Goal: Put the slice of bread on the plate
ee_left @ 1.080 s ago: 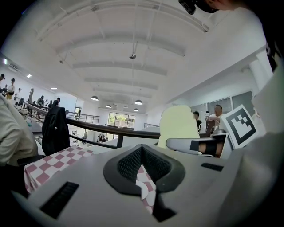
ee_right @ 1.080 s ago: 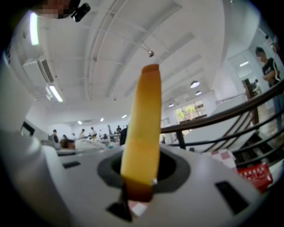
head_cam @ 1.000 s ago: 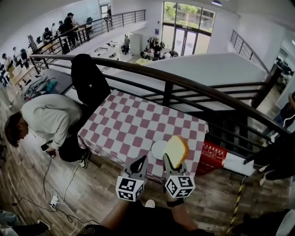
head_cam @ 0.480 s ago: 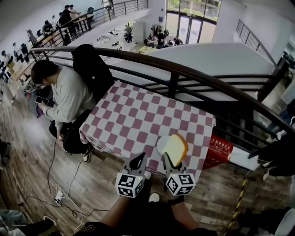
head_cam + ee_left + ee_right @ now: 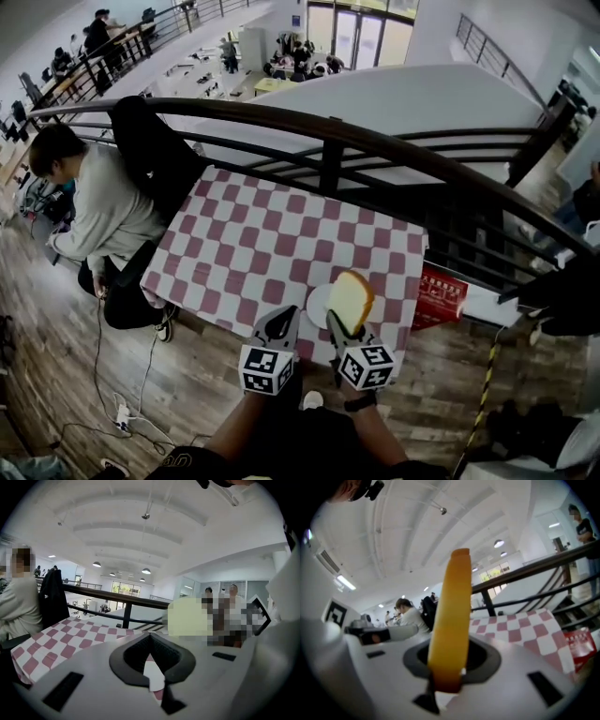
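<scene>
**Bread held on edge over the plate**

The right gripper (image 5: 339,330) is clamped on the bread (image 5: 351,300). In the right gripper view its fingers (image 5: 487,660) pinch the lower end of the slice, which stands upright and edge-on with its brown crust facing the camera. From the head view the bread rises from the fingers with its pale face showing, and it covers the right part of the plate (image 5: 317,306). Whether the slice touches the plate cannot be told.

The plate is white and lies on the worktop (image 5: 262,248) near its front edge, toward the right. A red-and-white checked cloth (image 5: 234,272) covers the whole worktop and hangs over the near side.

The left gripper (image 5: 279,328) sits just beside the right one, at the worktop's near edge. Its fingers (image 5: 126,656) meet at the tips with nothing between them. Only the checked cloth shows through the hollow behind the tips.

A dark railing (image 5: 375,150) curves along the far side of the worktop. A black jacket (image 5: 150,155) hangs over the railing at the worktop's left corner. A person (image 5: 98,211) in a grey top crouches on the wooden floor (image 5: 56,356) to the left of the worktop. A red box (image 5: 439,295) stands by the worktop's right side, under the railing. A cable (image 5: 98,366) trails across the floor near the person.
</scene>
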Demonstrator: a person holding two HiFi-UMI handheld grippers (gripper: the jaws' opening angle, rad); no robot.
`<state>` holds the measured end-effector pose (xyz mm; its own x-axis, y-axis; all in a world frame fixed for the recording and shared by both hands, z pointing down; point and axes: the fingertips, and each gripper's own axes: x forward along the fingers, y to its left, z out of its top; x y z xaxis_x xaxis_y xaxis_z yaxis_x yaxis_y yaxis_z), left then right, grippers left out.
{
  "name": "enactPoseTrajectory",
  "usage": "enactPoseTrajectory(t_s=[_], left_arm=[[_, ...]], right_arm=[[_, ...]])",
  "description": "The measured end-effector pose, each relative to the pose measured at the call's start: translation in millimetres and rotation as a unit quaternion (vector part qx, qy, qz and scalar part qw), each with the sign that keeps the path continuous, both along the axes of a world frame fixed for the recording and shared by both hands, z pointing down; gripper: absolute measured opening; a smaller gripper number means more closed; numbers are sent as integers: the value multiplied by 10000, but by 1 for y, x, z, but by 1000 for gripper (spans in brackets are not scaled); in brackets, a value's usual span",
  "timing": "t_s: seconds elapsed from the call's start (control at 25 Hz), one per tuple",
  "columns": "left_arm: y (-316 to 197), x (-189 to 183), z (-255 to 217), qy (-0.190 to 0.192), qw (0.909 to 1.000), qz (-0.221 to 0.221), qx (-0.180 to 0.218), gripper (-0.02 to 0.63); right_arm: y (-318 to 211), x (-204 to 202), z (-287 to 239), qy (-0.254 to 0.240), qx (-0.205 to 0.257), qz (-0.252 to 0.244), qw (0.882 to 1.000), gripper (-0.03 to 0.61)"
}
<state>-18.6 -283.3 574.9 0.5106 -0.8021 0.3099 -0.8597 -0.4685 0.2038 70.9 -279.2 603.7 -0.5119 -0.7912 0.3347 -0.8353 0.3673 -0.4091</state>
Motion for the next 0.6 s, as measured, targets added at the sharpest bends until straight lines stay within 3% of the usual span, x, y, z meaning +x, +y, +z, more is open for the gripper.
enactPoseTrajectory(t_s=[0.32, 0.6], left_arm=[[-26, 9, 48, -107, 9980, 278, -550, 18], [-42, 19, 71, -161, 9950, 543, -824, 18]], right_arm=[[-9, -9, 95, 8, -1316, -270, 9909, 97], [4, -28, 168, -346, -2531, -679, 9644, 97]])
